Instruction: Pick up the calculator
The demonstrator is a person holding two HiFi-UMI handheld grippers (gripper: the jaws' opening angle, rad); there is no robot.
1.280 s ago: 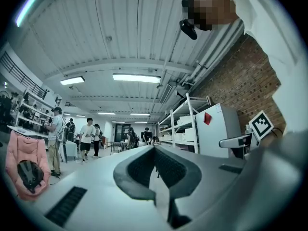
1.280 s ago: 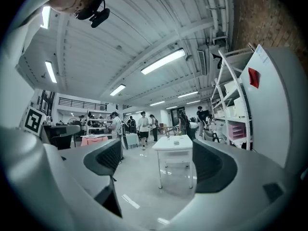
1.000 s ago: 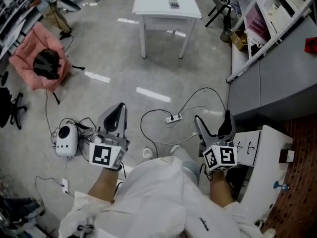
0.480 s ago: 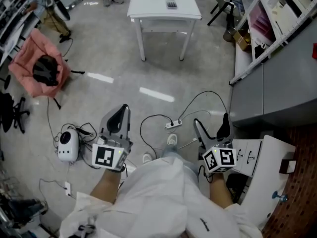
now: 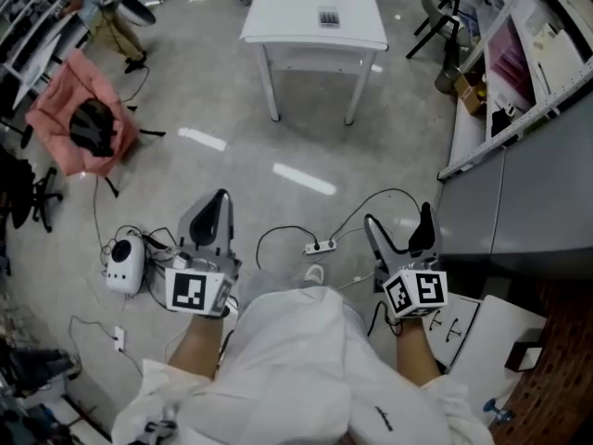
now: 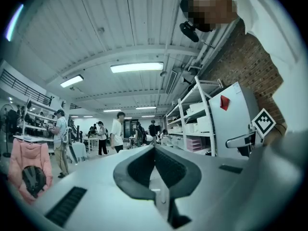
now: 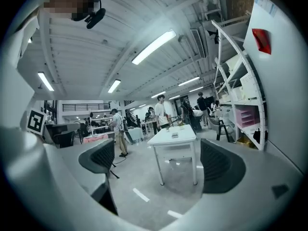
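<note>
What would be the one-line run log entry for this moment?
stage: pick not begun | left gripper: shut, empty | right gripper: open, empty | calculator: on white table, far ahead of both grippers

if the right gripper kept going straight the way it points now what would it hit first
Nothing close. The right gripper is open and empty, with only floor just ahead. Its line runs toward the white table carrying the calculator, probably meeting the table's legs or front edge first, though depth is unclear.
</note>
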